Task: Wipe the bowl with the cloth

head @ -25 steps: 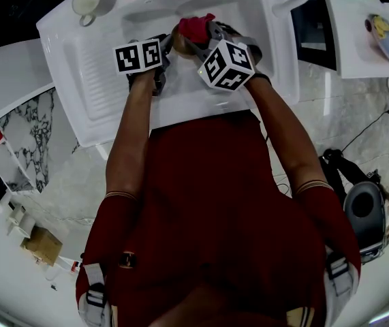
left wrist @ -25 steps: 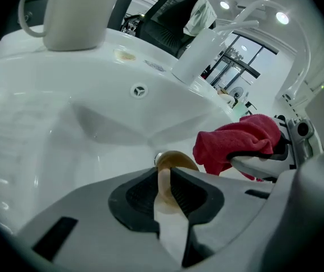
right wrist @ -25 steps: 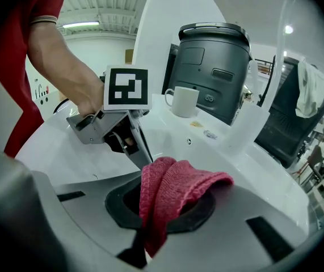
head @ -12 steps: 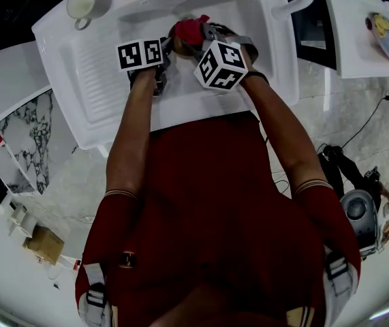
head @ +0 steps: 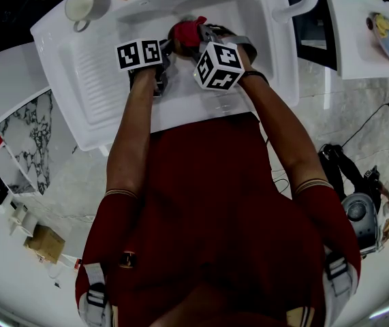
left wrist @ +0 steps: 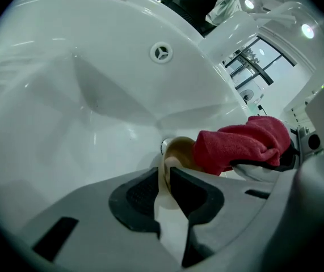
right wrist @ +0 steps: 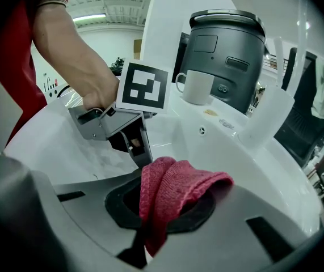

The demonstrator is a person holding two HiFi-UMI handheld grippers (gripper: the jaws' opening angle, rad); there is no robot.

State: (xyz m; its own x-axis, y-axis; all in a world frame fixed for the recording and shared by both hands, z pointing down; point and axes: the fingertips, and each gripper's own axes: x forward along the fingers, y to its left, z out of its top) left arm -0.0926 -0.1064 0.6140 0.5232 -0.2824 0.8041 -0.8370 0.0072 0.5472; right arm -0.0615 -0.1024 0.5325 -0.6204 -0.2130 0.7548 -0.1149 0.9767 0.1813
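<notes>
Red cloth (right wrist: 176, 188) clamped in R gripper (right wrist: 162, 208); L gripper (left wrist: 165, 179) pinches bowl (left wrist: 180, 151) rim.

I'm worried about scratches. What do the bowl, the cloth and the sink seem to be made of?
Cloth: red knitted or terry fabric, matte, with a ribbed, looped texture showing.
Bowl: tan and smooth with a soft sheen; wood or plastic, hard to tell.
Sink: white and glossy with light reflections; likely ceramic or moulded plastic.

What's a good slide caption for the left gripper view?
Left gripper shut on the rim of the tan bowl in the white sink, red cloth against it.
</notes>
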